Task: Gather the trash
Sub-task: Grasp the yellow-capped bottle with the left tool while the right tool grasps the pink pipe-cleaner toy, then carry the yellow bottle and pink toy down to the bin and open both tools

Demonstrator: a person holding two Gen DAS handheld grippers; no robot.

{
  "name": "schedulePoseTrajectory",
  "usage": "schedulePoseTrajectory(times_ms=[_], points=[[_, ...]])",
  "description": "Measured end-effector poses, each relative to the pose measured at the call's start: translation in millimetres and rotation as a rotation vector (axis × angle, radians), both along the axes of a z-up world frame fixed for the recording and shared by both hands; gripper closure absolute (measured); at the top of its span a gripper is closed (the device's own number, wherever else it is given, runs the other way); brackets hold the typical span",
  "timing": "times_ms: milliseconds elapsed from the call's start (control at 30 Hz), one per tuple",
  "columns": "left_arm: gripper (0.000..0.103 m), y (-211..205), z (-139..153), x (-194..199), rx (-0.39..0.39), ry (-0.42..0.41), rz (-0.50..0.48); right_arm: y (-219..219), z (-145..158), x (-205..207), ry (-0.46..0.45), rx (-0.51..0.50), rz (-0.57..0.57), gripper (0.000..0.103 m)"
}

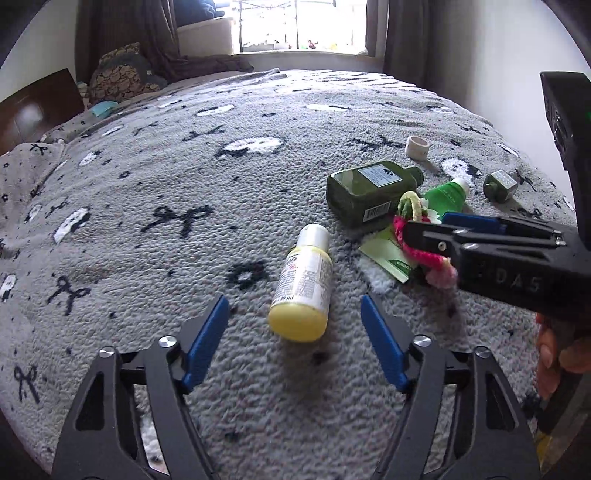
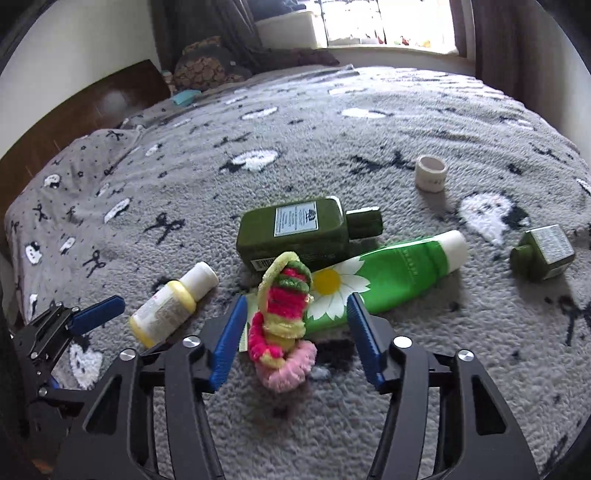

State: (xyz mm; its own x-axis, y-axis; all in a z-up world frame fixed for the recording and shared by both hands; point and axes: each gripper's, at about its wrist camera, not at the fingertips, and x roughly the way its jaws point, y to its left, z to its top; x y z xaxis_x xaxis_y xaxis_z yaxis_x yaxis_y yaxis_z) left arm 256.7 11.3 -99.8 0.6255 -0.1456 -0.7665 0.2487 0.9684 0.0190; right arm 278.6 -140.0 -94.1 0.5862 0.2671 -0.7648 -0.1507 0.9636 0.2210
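Note:
A small yellow bottle lies on the grey patterned blanket, just ahead of my open left gripper; it also shows in the right wrist view. My open right gripper straddles a pink, yellow and green pipe-cleaner figure without closing on it. The figure sits against the right gripper in the left wrist view. Behind lie a dark green bottle, a green daisy tube, a small green bottle and a white jar.
A green-and-white packet lies under the figure. Pillows and a wooden headboard stand at the far left. A window and curtains are beyond the bed. The left gripper shows at the right view's left edge.

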Motion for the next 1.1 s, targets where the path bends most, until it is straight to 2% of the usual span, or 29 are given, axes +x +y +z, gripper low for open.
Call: schedulePoseTrajectory(times_ms=[100,133,167,333,467,767,967,1100], points=[[0.055,-5.4,-9.9,10.2,0.012,0.027,-0.015,3.1,-5.9,2.5,-0.004,-0.032,0.003,0.073],[0.065,-6.1,-12.7,12.9,0.014,0.034,-0.016,3.9,-5.9,1.8,-0.003,-0.035,0.01,0.074],[0.07,-6.5,-14.5,14.5,0.013,0.037,-0.018,4.1,-6.5,2.4,-0.004,-0.037,0.015,0.076],[0.073,-4.1,-11.4,5.4,-0.013,0.03,-0.018,-3.4,-1.7,-8.8,-0.017,-0.056,0.037,0.079],[0.073,-6.3,-3.3,-20.2,-0.036,0.008,-0.05,-18.6,13.1,-36.2,-0.062,-0.063,0.056,0.079],[0.074,-22.3,23.7,-116.1,-0.045,-0.099,-0.139,-51.2,43.2,-147.1,-0.187,-0.113,0.121,0.079],[0.074,-32.5,22.3,-187.9,-0.087,-0.089,-0.213,-64.5,28.5,-214.3,-0.212,-0.165,0.102,0.079],[0.074,-40.1,4.9,-225.6,-0.11,-0.036,-0.259,-74.7,8.3,-243.0,-0.164,-0.113,0.079,0.079]])
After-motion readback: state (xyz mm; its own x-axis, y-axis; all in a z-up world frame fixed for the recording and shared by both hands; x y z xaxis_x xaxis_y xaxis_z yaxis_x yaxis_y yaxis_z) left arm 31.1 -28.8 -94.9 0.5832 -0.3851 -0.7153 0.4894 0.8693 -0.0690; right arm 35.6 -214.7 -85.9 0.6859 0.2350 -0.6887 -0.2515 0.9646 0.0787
